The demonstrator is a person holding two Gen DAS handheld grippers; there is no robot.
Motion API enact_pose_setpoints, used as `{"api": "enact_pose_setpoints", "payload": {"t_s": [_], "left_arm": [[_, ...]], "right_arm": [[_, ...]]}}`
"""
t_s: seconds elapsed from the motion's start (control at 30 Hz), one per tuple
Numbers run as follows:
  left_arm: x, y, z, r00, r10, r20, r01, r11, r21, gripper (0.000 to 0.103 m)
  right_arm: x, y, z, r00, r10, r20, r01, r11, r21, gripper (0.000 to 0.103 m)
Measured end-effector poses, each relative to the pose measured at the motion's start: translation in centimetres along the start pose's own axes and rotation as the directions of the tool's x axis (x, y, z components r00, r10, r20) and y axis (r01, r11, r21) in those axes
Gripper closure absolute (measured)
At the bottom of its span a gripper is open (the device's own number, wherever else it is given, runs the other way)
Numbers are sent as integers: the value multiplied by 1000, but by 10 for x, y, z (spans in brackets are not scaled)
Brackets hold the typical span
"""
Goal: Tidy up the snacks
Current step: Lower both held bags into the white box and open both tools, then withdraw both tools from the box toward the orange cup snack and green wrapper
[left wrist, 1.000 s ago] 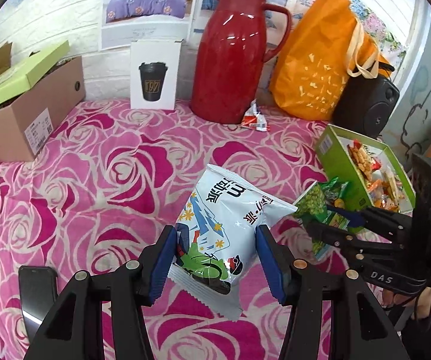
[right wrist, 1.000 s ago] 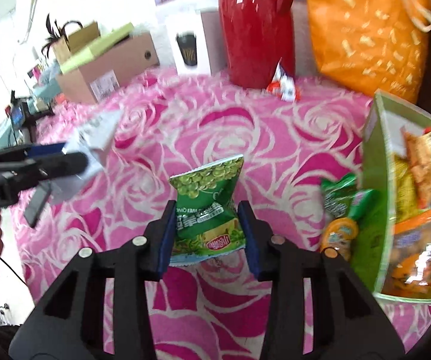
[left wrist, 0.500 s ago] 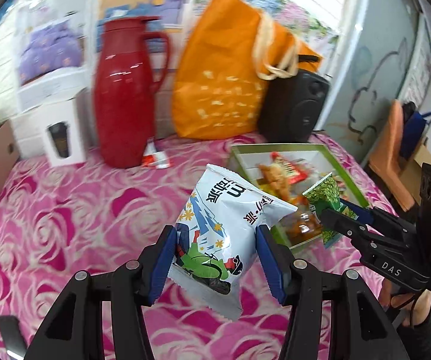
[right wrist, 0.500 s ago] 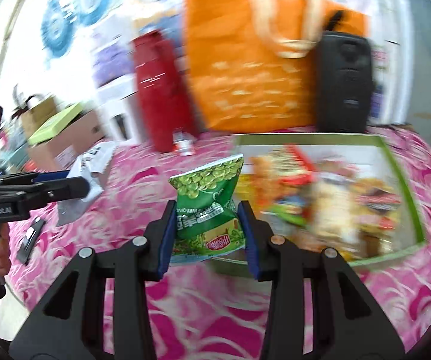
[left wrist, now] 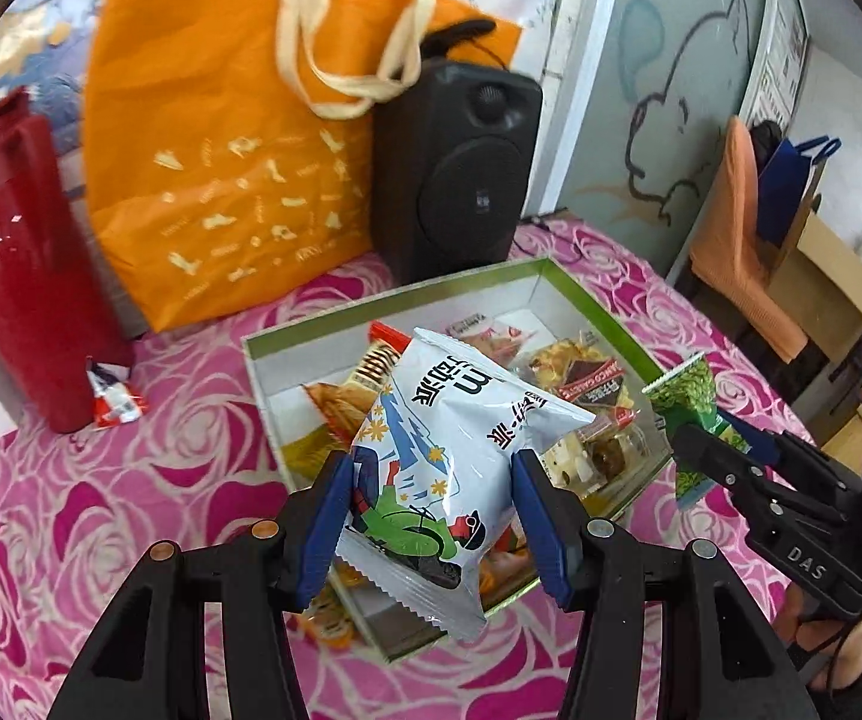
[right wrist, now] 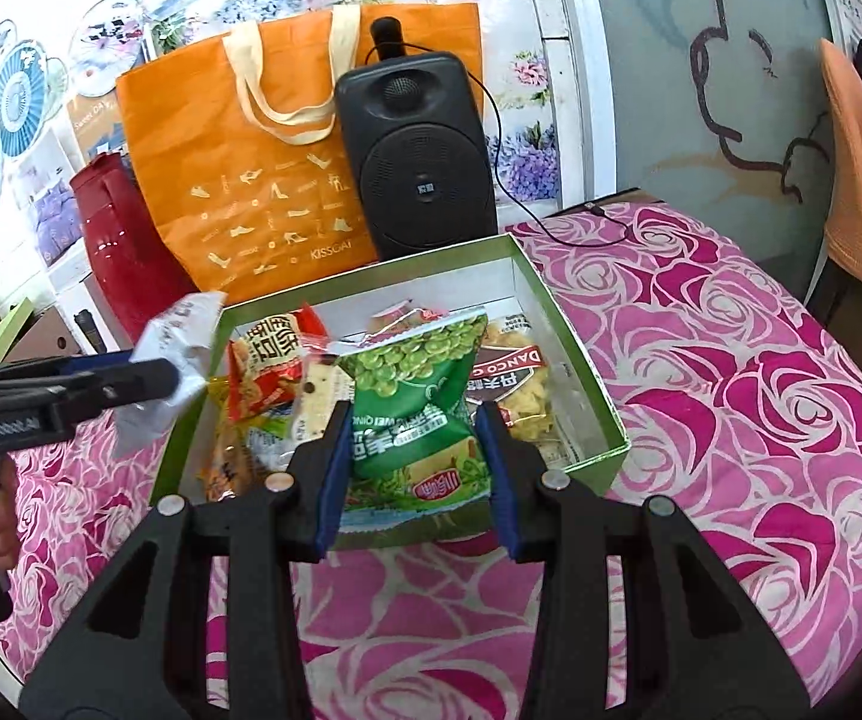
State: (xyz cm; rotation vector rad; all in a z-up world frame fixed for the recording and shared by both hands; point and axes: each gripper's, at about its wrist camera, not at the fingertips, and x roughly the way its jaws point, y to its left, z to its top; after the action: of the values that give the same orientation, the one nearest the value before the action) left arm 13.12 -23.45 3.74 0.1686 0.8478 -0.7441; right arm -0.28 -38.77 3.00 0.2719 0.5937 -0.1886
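A table under a pink rose-patterned cloth [right wrist: 730, 372] fills most of the room before me. At its back an orange tote bag [left wrist: 221, 168] leans against the wall, with a black speaker [right wrist: 419, 162] just beside it on the right and a red thermos jug [left wrist: 17, 276] on its left. A small red-and-white wrapper [left wrist: 116, 399] lies on the cloth touching the jug's foot.

In front of the bag and speaker sits an open green box [right wrist: 562, 306] with pale inner walls, already crowded with snack packets; I can make out a red packet [right wrist: 269, 354] and a dark-labelled packet of yellow crisps [right wrist: 514, 378], though the rest are too jumbled to name.

The left gripper [left wrist: 433, 519] is clamped on a white snack bag [left wrist: 460, 438] printed with a cartoon figure, its blue pads pressing both sides, and holds it above the near-left part of the box. The right gripper [right wrist: 416, 468] pinches a green pea snack bag [right wrist: 413, 402] in the same way, hanging over the box's near edge. The two bags are near each other but apart.
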Motion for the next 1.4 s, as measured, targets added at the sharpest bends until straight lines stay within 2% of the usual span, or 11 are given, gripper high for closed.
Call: {"api": "enact_pose_setpoints", "payload": {"t_s": [0.2, 0.33, 0.6, 0.8, 0.87, 0.9, 0.93, 0.97, 1.03, 1.23, 1.4], "left_arm": [[42, -11, 1, 997, 34, -75, -31, 998, 47, 48], [53, -11, 8, 996, 41, -78, -37, 998, 53, 47], [81, -3, 17, 993, 72, -94, -69, 997, 37, 47], [69, -1, 9, 995, 72, -66, -69, 996, 49, 45], [61, 1, 5, 996, 72, -54, -71, 997, 32, 33], [56, 2, 3, 995, 89, -42, -88, 996, 18, 21], [50, 4, 1, 992, 127, -25, -127, 992, 2, 15], [45, 5, 0, 990, 140, -17, -140, 990, -8, 13], [34, 9, -4, 990, 142, -12, -142, 989, -35, 9], [3, 16, -18, 977, 211, 42, -208, 976, -57, 9], [-20, 27, -29, 972, 225, 68, -217, 971, -104, 9]], "right_arm": [[31, -2, -1, 999, 17, -48, -18, 1000, -4, 61], [53, -3, -4, 996, 28, -87, -28, 1000, 2, 61], [82, -9, 9, 995, 53, -87, -50, 998, 33, 60], [82, -2, 6, 994, 34, -103, -35, 999, -13, 60], [77, -1, 3, 994, 38, -106, -40, 999, -22, 50], [74, 1, 1, 993, 40, -106, -44, 998, -37, 27], [71, 3, -1, 994, 30, -102, -36, 998, -51, 8], [68, 5, -3, 995, 19, -97, -25, 998, -65, 1], [60, 8, -5, 996, 11, -90, -18, 997, -78, 0], [44, 18, -10, 996, -6, -94, -2, 996, -84, 0], [33, 30, -14, 996, -3, -92, -6, 995, -99, 0]]}}
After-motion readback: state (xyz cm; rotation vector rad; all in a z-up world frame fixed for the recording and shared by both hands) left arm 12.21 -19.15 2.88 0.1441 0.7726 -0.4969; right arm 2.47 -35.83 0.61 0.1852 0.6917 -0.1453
